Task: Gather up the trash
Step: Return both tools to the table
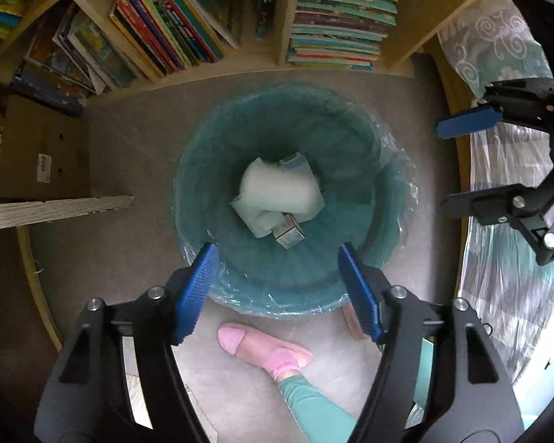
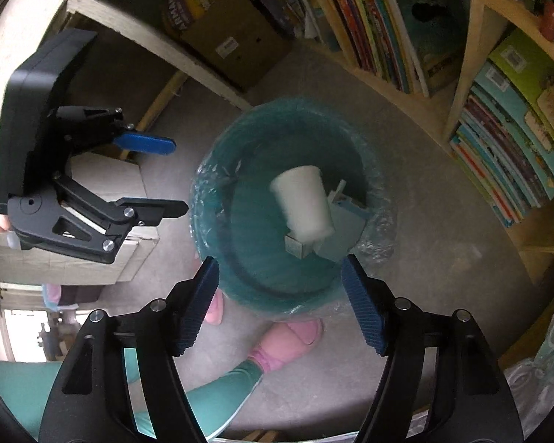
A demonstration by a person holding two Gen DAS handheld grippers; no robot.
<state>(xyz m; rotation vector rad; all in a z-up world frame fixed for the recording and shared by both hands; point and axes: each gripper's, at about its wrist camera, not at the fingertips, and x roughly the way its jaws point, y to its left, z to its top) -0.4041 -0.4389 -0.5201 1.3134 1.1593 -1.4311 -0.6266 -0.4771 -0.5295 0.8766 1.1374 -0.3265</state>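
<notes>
**A:** Where was the trash when you looked down?

**B:** It was in the bin (image 1: pixel 291 199), the round teal one lined with a clear plastic bag (image 1: pixel 399 184), standing on the grey floor (image 1: pixel 136 147). A white foam cup (image 2: pixel 303 203) lay on its side on top, blurred in your right view. Beside and under it were small cartons (image 1: pixel 290 234), greyish, with print too small to read.

**A:** And your grippers?

**B:** Your left gripper (image 1: pixel 277 288) pointed down over the near rim with its blue pads set wide apart. Nothing was between them; you saw only the bin through the gap. Your right gripper (image 2: pixel 280 302) was the same, open wide and empty, also above the near rim. Each one showed in the other's camera from the side, off to the edge, jaws parted and empty.

**A:** What surrounded the bin?

**B:** Your foot in a pink slipper (image 1: pixel 262 347) and a teal trouser leg (image 1: pixel 314 406) stood just beside it. Beyond were wooden shelves (image 1: pixel 284 18) packed with books (image 1: pixel 336 29), and a cardboard box (image 1: pixel 44 151) to one side.

**A:** Anything hard to make out?

**B:** The second slipper (image 2: pixel 214 310) was mostly hidden behind a pad, and the bin's bottom was covered by the trash.
</notes>
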